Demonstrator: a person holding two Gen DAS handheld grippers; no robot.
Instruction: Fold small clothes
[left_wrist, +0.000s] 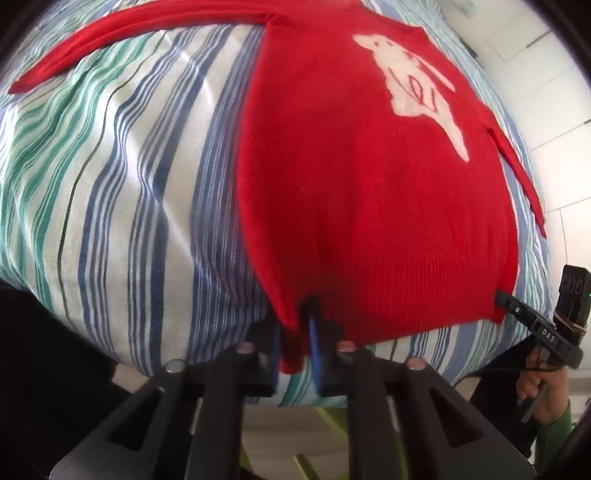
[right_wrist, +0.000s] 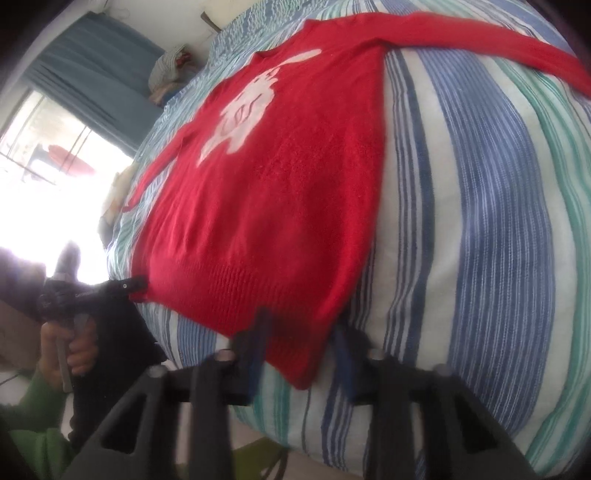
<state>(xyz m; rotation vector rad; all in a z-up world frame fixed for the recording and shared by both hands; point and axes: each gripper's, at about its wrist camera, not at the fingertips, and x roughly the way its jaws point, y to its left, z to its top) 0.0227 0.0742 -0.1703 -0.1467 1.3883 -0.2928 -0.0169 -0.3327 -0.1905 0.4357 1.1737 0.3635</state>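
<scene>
Sweater (left_wrist: 369, 184) flat on bedspread (left_wrist: 129, 184)

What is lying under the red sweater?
Under the red sweater lies the striped bedcover, visible on all sides. The part directly beneath the sweater is covered, so anything there cannot be seen.

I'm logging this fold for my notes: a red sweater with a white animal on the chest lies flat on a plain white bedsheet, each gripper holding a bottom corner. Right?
Not quite: the bedsheet is striped blue, green and white, as the left wrist view shows. The red sweater with its white animal does lie flat, the left gripper and right gripper at its bottom corners.
</scene>
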